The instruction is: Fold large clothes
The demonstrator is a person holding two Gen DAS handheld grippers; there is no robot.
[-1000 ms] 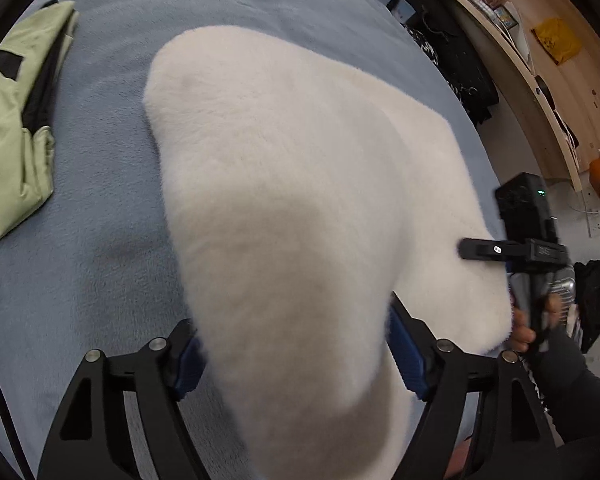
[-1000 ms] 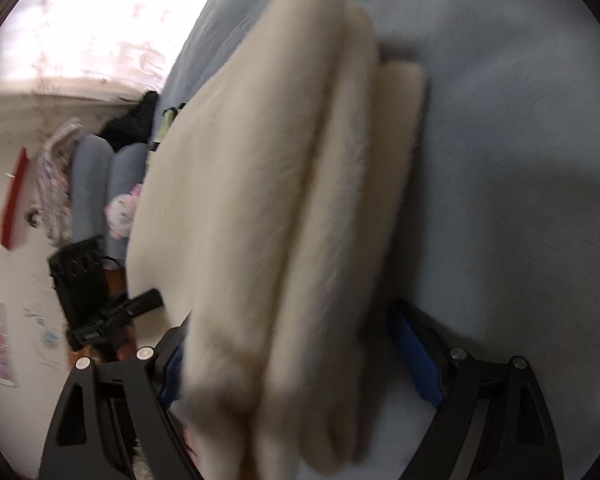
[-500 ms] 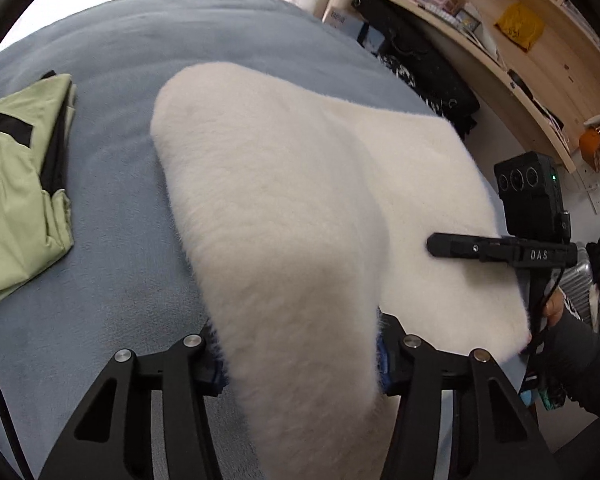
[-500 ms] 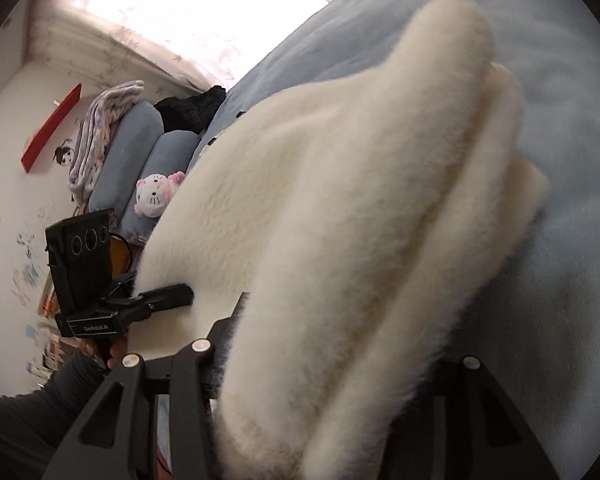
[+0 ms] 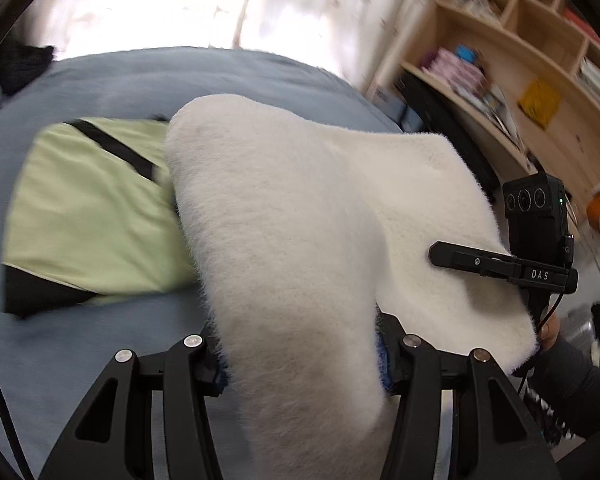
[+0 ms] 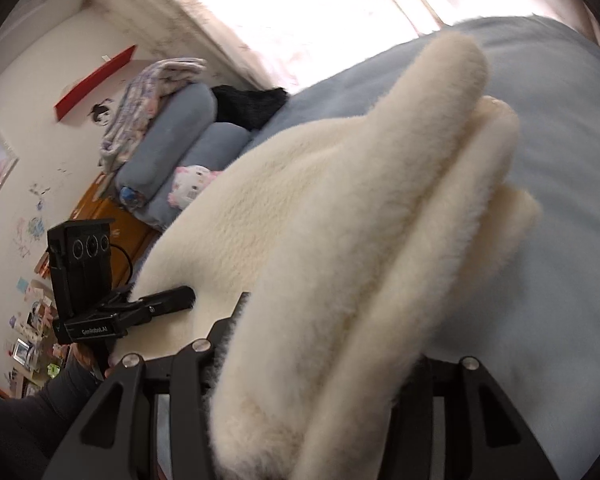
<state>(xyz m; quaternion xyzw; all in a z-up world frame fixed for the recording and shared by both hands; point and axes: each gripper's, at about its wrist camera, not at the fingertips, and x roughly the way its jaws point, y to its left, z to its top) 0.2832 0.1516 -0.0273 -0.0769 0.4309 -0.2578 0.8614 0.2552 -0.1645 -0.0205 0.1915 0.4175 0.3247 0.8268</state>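
A thick cream fleece garment (image 5: 300, 220), folded into layers, is held up over the blue bed (image 5: 100, 328). My left gripper (image 5: 300, 364) is shut on one end of it. My right gripper (image 6: 316, 372) is shut on the other end, where several stacked layers (image 6: 380, 240) show. Each gripper shows in the other's view: the right one (image 5: 500, 262) at the garment's right edge, the left one (image 6: 140, 312) at its left edge. The fingertips are buried in fleece.
A light green garment with black trim (image 5: 88, 212) lies on the bed left of the fleece. Wooden shelves (image 5: 520, 60) stand to the right. Blue pillows (image 6: 180, 128), a plush toy (image 6: 192, 188) and a black item (image 6: 248, 104) lie at the bed's head.
Both grippers have closed tighter on the fleece and lifted it, tilting upward. The green garment now sits closer to the fleece in the left wrist view.
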